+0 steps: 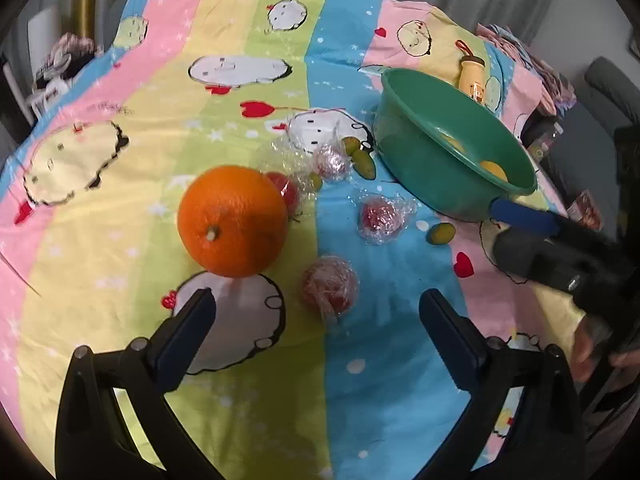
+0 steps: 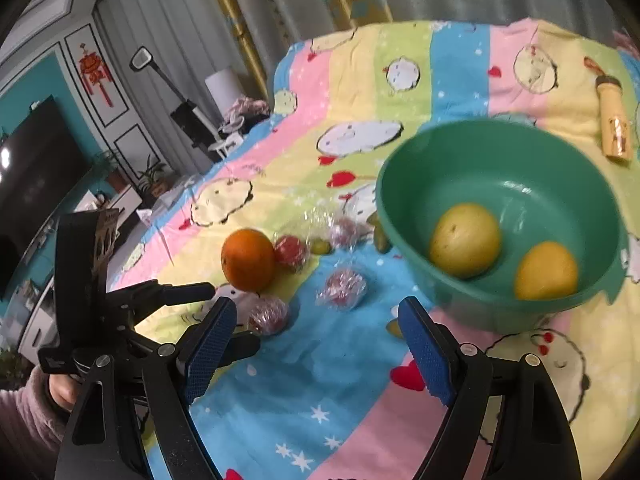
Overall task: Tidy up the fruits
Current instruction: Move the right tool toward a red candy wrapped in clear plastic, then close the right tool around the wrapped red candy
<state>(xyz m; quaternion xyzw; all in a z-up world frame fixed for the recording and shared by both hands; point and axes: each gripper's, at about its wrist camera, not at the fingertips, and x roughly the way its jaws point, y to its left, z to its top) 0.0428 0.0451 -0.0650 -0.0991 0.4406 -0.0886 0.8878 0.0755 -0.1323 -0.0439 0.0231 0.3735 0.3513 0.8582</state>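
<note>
An orange (image 1: 233, 221) lies on the striped cloth, just ahead of my open, empty left gripper (image 1: 316, 312); it also shows in the right wrist view (image 2: 248, 260). Several red fruits wrapped in clear film (image 1: 330, 290) (image 2: 345, 286) and small green fruits (image 1: 440, 233) lie around it. A green bowl (image 1: 424, 160) (image 2: 420, 184) holds a pale yellow-green fruit (image 2: 465, 240) and a yellow-orange fruit (image 2: 546, 270). My right gripper (image 2: 316, 332) is open and empty, just before the bowl; it shows in the left wrist view (image 1: 560, 256) at the right.
A cream bottle (image 1: 472, 76) (image 2: 614, 128) lies on the cloth behind the bowl. The table's edges drop off at the left and the right. A television, plants and curtains stand beyond the left edge in the right wrist view.
</note>
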